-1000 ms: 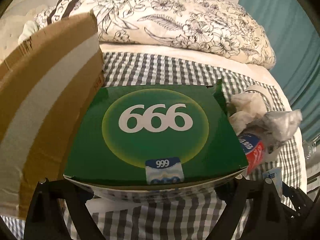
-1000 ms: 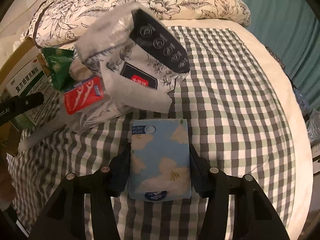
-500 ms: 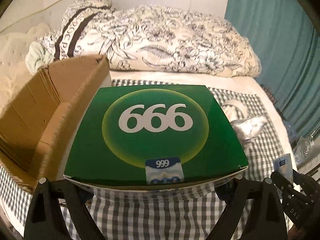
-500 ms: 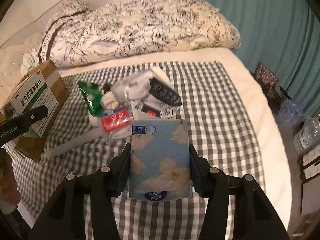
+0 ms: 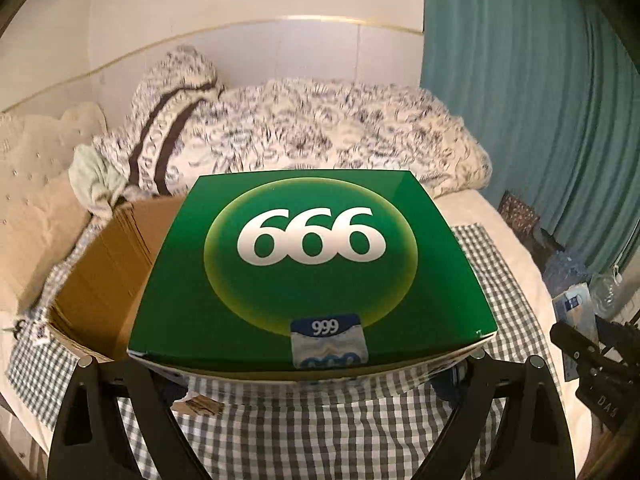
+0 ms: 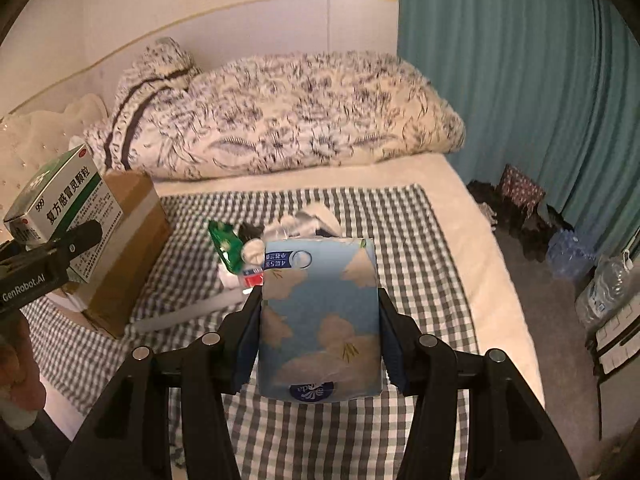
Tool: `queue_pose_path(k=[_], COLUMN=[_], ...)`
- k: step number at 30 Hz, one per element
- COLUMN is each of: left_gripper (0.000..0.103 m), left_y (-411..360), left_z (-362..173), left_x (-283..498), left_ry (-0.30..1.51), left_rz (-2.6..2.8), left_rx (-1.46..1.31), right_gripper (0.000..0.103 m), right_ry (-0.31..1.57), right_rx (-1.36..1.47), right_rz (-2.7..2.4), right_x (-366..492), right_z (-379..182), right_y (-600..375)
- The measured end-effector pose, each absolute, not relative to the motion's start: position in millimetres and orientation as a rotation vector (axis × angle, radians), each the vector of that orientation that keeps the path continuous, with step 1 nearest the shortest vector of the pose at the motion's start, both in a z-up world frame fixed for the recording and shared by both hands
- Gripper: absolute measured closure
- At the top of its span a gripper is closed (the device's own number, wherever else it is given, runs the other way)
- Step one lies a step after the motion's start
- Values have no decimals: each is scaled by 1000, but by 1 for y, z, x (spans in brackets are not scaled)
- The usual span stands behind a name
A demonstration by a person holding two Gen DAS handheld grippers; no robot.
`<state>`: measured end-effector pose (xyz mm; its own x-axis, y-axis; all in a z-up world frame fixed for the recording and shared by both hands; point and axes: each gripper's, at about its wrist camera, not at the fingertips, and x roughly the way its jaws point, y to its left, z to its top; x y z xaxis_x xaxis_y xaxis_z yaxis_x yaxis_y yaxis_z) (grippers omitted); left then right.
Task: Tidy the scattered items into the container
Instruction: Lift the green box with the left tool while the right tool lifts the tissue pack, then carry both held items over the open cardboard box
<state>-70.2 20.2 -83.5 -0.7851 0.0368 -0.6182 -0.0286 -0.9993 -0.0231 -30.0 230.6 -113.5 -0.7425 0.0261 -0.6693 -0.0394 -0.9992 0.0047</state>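
Left gripper (image 5: pixel 316 364) jaws are clamped on the green box (image 5: pixel 316 264), held just beside and above the cardboard box (image 5: pixel 108 280). Right gripper (image 6: pixel 318 340) jaws are clamped on the tissue pack (image 6: pixel 320 316), well right of the cardboard box, over the checked cloth (image 6: pixel 420 240).

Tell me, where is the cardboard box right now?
The cardboard box sits on the checked blanket at the bed's left side, just left of the small pile of packets.

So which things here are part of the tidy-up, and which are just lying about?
Part of the job:
- green box, in left gripper
- tissue pack, in right gripper
- cardboard box, the container
- pile of wrappers on the checked cloth

Just lying about:
- floral duvet
- curtain
- water bottles on the floor
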Motion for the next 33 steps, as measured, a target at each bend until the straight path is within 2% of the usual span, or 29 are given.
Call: queue_pose_path(k=[14,33], left_gripper=[9,9], left_y=[-1,-44], left_z=[-29,-13], left_x=[-20,-6], left_ry=[-20,-57], left_rz=[2985,3038], left_rx=[-840,-802], right_gripper=[51,51], right_ry=[0,0], right_rx=[-920,-885], right_rz=[2996,3062], right_x=[24,28], right_z=[-47,-25], right_y=[207,175])
